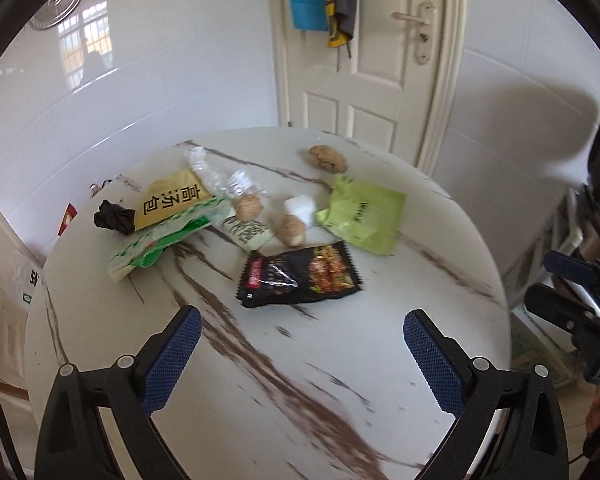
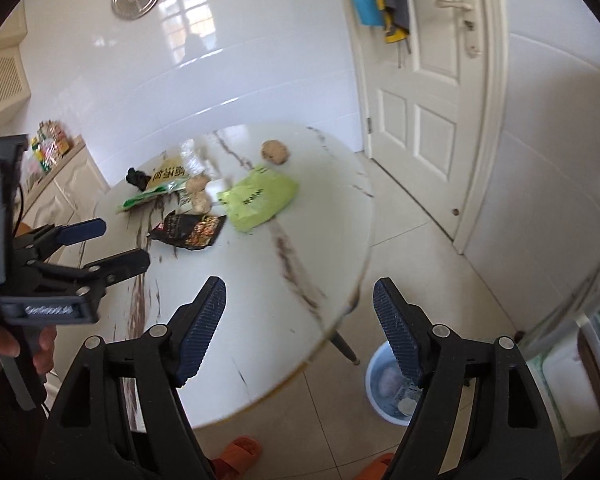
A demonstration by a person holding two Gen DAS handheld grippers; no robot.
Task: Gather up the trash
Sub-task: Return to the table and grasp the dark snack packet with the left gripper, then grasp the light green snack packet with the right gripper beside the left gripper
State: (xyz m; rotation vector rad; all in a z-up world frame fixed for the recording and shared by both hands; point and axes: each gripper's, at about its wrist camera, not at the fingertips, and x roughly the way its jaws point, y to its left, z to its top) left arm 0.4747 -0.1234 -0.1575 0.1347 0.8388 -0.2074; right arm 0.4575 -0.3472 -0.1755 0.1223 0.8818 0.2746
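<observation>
Bin (image 2: 380,380) on floor by table (image 2: 260,320) w/ crumpled scraps inside; both grippers' fingers spread, holding nothing.

Readable print on the table litter

Yellow packet (image 1: 172,200), at about 10 o'clock in the spread on the table (image 1: 340,360): large black characters "高汤包", lying sideways. Lime-green pouch (image 1: 364,214) at 2 o'clock: short dark print, too small to make out. Black snack bag (image 1: 300,276) at 6 o'clock: red label block, lettering blurred. Small white sachet (image 1: 246,234), centre: dense green print, illegible. In the right wrist view all print is motion-smeared.
</observation>
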